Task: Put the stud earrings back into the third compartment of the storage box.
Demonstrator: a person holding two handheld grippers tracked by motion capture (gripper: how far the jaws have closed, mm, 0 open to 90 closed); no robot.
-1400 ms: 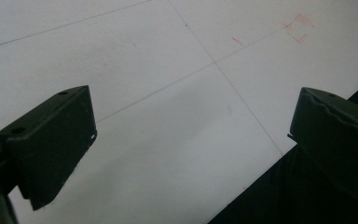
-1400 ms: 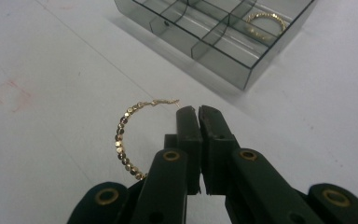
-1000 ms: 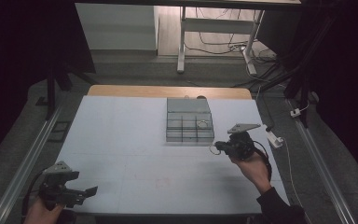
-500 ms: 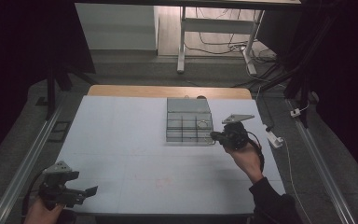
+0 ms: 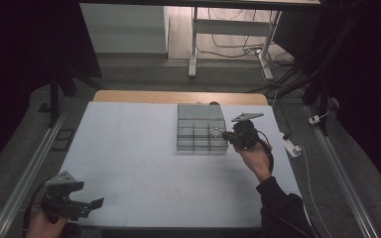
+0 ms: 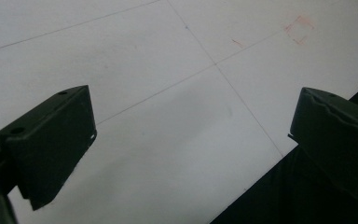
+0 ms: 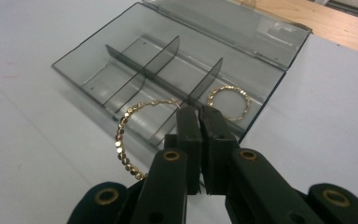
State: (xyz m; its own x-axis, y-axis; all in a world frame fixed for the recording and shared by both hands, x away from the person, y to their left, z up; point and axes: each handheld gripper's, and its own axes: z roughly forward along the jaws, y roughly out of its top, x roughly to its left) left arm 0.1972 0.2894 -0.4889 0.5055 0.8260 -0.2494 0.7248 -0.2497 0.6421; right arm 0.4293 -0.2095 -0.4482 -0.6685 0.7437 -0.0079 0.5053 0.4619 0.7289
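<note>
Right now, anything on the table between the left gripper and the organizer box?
No. High view: bare white table between left gripper and organizer box.

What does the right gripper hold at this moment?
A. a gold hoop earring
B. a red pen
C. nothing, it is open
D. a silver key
A: the right gripper is shut on a gold hoop earring, above the open grey box.

A hoop earring [image 7: 228, 102] lies in the organizer box's [image 7: 98, 51] end compartment.
</note>
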